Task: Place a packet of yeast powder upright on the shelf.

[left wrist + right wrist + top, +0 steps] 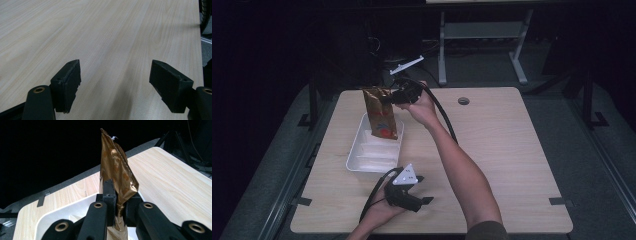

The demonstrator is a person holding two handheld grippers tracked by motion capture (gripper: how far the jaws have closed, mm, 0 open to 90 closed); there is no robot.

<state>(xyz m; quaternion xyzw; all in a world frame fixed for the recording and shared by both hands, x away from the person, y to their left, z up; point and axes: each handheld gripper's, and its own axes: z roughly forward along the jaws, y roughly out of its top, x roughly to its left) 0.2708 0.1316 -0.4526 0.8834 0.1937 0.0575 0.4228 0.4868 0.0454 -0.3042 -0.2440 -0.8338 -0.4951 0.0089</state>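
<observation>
Centrally, upper half of the high view, the right gripper [388, 97] pinches the top of a crinkled gold foil pouch [380, 113] hanging upright over the far end of a white rectangular plastic tray [357, 150], while the left gripper [424, 190] rests lower centre on the pale wooden table [502, 150], jaws wide apart, nothing between them.
</observation>
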